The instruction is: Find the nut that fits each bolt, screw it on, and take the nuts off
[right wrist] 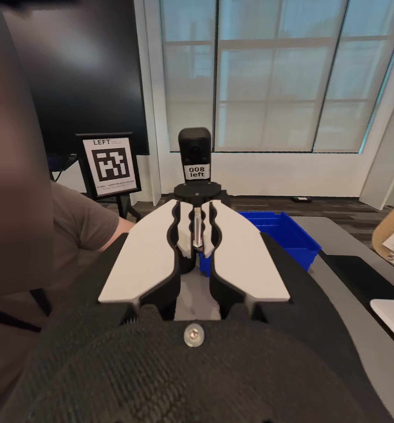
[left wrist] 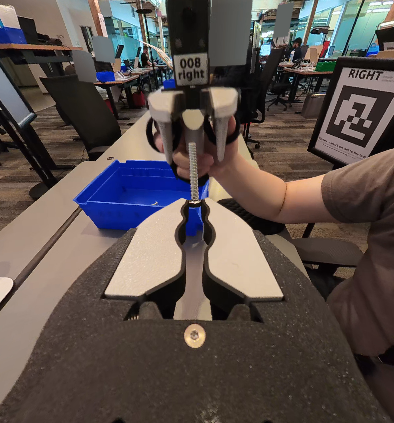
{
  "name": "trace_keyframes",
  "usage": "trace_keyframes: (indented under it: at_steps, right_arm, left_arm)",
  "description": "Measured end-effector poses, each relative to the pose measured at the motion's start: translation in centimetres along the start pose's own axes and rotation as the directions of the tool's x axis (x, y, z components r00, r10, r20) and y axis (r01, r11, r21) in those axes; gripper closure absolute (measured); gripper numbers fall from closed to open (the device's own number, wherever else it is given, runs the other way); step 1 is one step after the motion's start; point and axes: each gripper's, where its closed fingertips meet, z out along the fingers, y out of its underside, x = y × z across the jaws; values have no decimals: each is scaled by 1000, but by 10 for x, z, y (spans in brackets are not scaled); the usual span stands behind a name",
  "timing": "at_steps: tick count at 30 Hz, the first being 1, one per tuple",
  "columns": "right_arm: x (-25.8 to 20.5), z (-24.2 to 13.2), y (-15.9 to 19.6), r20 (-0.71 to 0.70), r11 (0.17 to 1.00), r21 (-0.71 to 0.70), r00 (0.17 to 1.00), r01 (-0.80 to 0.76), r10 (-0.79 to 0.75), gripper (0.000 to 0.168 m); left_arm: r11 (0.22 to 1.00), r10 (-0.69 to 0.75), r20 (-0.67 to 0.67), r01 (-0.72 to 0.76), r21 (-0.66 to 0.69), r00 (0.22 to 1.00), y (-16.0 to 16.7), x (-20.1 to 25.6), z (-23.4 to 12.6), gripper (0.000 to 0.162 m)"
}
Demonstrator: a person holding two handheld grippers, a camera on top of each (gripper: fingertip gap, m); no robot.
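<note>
A long threaded bolt (left wrist: pixel 193 171) stands up from my left gripper (left wrist: pixel 194 204), which is shut on its hex lower end (left wrist: pixel 194 202); I cannot tell if that end is a nut or the head. My right gripper (left wrist: pixel 194 160) faces the left one, a little higher, with its fingers spread and touching nothing. In the right wrist view the bolt (right wrist: pixel 197 231) and the left gripper (right wrist: pixel 195 254) show in the gap between the open fingers of my right gripper (right wrist: pixel 195 203).
A blue bin (left wrist: pixel 127 201) on the grey table (left wrist: pixel 31 240) holds a small screw (left wrist: pixel 155 203); it also shows in the right wrist view (right wrist: pixel 290 238). Marker signs (left wrist: pixel 361 114) (right wrist: pixel 112 164) stand at each side. A person's arm (left wrist: pixel 260 194) reaches in from the right. My hands' fingertips stand some 6 cm from each other.
</note>
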Motion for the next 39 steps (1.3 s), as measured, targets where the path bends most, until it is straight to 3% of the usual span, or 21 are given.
trace_keyframes:
  at_steps: [6, 10, 14, 17, 19, 21, 23, 25, 27, 31, 33, 35, 39]
  right_arm:
    - [4, 18, 27, 19, 998, -56, 1000, -5, 6, 148]
    - [5, 23, 32, 33, 998, -53, 999, -23, 25, 162]
    - [2, 23, 33, 38, 997, -75, 999, 3, 0, 162]
    - [6, 12, 22, -7, 996, -85, 1000, 5, -5, 162]
    - [29, -21, 23, -145, 974, -228, 989, 3, -37, 162]
    - [63, -86, 49, -351, 884, -444, 936, -147, -21, 162]
    - [102, -174, 98, -622, 712, -564, 782, -418, -34, 162]
    - [123, -258, 148, -818, 497, -533, 567, -685, -96, 162]
    - [131, -310, 184, -902, 348, -431, 409, -832, -138, 161]
    - [112, -348, 240, -948, 60, -308, 301, -950, -100, 161]
    - [110, -361, 247, -956, 17, -264, 259, -964, -141, 162]
    - [113, -366, 248, -962, 34, -231, 223, -972, -158, 162]
    - [112, -369, 253, -963, 11, -219, 214, -976, -161, 161]
  left_arm:
    - [999, -21, 6, 21, 50, 1000, -9, -4, -7, 152]
    - [999, -26, -1, 26, 46, 1000, -8, -3, -6, 152]
    - [998, -42, -35, 43, 47, 999, -7, 0, -5, 152]
    - [997, -56, -28, 57, 52, 998, -9, -2, -5, 133]
    - [998, -55, 5, 55, -3, 998, -5, -5, -8, 120]
    - [998, -38, 38, 40, -56, 999, -1, -7, -12, 118]
    - [995, -31, 71, 38, -97, 997, 1, -10, -18, 118]
    - [993, -23, 109, 36, -111, 994, 0, -16, -23, 118]
    - [995, -20, 140, 34, -96, 990, -3, -21, -30, 119]
    - [991, -49, 169, 69, -117, 984, -2, -28, -41, 119]
    - [991, -32, 191, 57, -124, 981, -2, -31, -45, 120]
    - [990, -29, 193, 55, -130, 981, -2, -31, -46, 121]
    - [990, -36, 197, 62, -127, 980, -3, -32, -48, 121]
